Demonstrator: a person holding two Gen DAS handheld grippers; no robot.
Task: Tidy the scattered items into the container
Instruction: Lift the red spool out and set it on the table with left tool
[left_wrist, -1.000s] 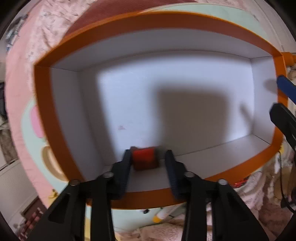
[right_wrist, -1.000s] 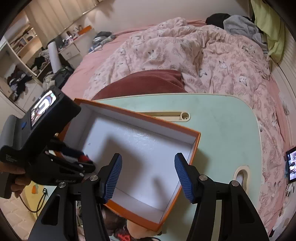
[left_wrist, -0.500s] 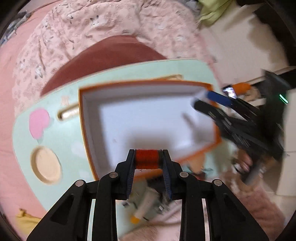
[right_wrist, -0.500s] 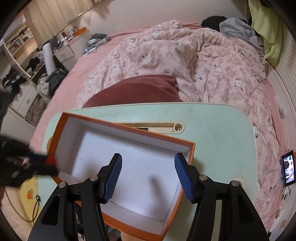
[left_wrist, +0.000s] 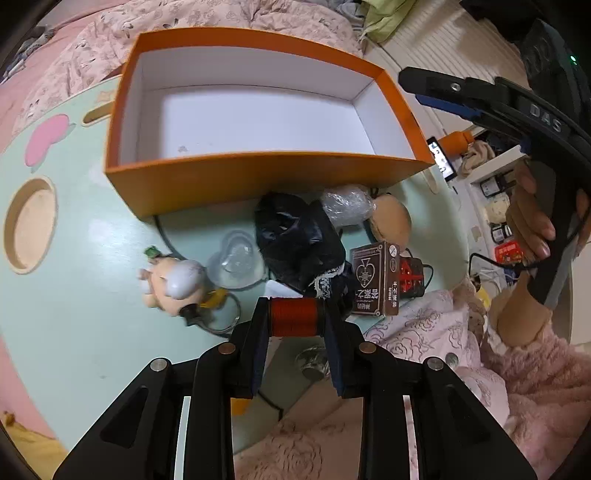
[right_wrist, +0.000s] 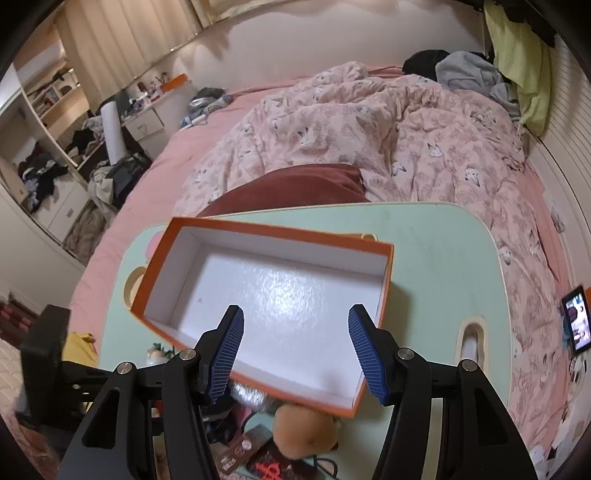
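- Since 1 second ago the left tool (left_wrist: 293, 319) has pulled back out of the box (left_wrist: 258, 173): it was down inside with the red spool (left_wrist: 293, 316) near the white floor, and now it hangs above the clutter in front of the box's near wall, pointing steeply down.
- Its jaws are clamped on the spool, which lies crosswise between the pads, its long axis running from pad to pad. So the spool is not in the box yet.
- From this tool the box lies ahead and beyond the near orange wall; the coming move, I judge, is forward over that wall, then down.
- Right tool (right_wrist: 295, 352) hovers over the box's near right part, jaws spread, nothing between them. It is the nearer of the 2 to the box but carries nothing.
- Left view alone shows the spool and the items on the surface (left_wrist: 74, 295): a black bag (left_wrist: 295, 236), a card pack (left_wrist: 373, 280), a small figure (left_wrist: 173, 282).
- Right view alone shows the whole box floor, bare and white.
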